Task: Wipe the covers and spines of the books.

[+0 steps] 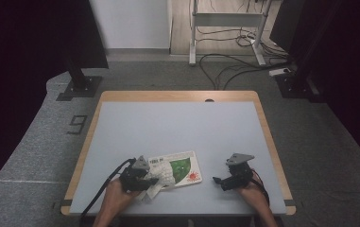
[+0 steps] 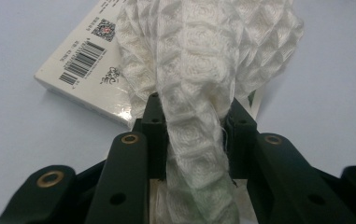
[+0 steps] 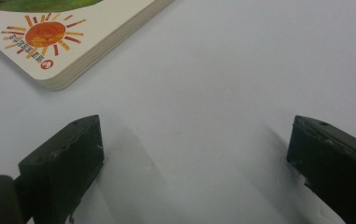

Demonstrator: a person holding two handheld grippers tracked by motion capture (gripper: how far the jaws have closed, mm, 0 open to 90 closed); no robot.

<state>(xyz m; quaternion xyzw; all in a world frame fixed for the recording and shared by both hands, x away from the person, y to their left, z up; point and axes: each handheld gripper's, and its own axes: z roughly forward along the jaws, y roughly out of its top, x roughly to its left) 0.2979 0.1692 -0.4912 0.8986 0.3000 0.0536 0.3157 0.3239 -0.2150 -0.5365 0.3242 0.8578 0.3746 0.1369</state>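
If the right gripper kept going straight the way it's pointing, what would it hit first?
Probably the book. The right gripper stands open over bare table, aimed toward the book's sun-printed corner, slightly off to one side, so it might just pass it.

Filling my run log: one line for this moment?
left hand-held gripper: shut on white cloth | cloth over book | right hand-held gripper: open

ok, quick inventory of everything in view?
cloth: 1, white, textured, draped over the book's near-left part, clamped in the left gripper
book: 1, white cover with green picture and orange sun, near-left of table centre
table: 1, pale blue top, wood edge
cables: several, dark, on the floor beyond the table
left gripper: 1, black, shut on the cloth
right gripper: 1, black, open, low over bare table right of the book
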